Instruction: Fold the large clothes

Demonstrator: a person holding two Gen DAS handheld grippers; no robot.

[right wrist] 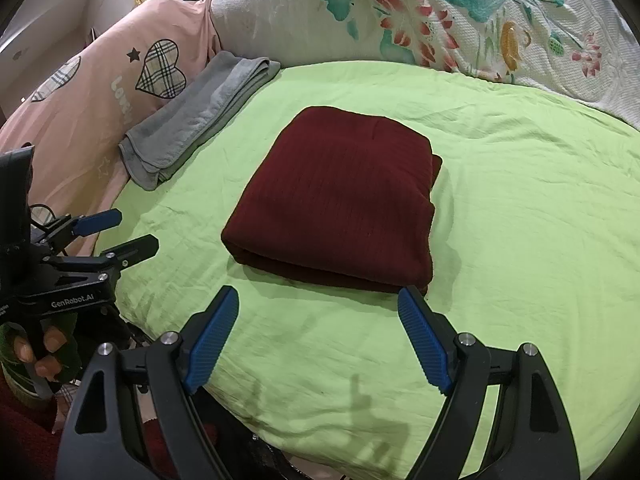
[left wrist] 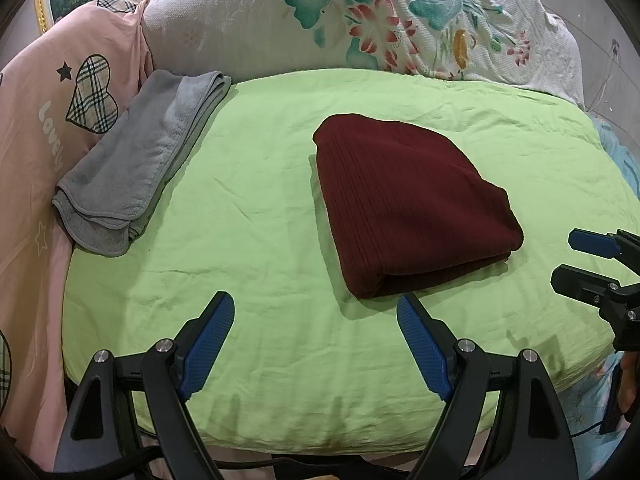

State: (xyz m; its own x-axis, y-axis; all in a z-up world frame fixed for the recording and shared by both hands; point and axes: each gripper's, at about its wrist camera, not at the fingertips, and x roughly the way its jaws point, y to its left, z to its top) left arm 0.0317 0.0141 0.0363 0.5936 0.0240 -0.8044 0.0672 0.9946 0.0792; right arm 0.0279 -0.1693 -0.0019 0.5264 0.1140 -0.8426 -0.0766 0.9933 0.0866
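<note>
A dark red ribbed garment [left wrist: 408,208] [right wrist: 340,200] lies folded into a thick rectangle on the light green sheet [left wrist: 260,220] [right wrist: 520,220]. My left gripper [left wrist: 316,304] hovers open just short of the garment's near edge, nothing between its blue pads. My right gripper [right wrist: 320,298] is open too, its right fingertip close to the garment's near right corner. The left wrist view catches the right gripper [left wrist: 568,260] at the right edge; the right wrist view shows the left gripper [right wrist: 128,232] at the left, held by a hand [right wrist: 44,352].
A folded grey towel [left wrist: 136,160] [right wrist: 196,120] lies at the sheet's left edge. A pink quilt with plaid hearts [left wrist: 48,120] [right wrist: 100,92] bounds the left side. A white floral pillow cover [left wrist: 400,20] [right wrist: 440,16] is piled along the back.
</note>
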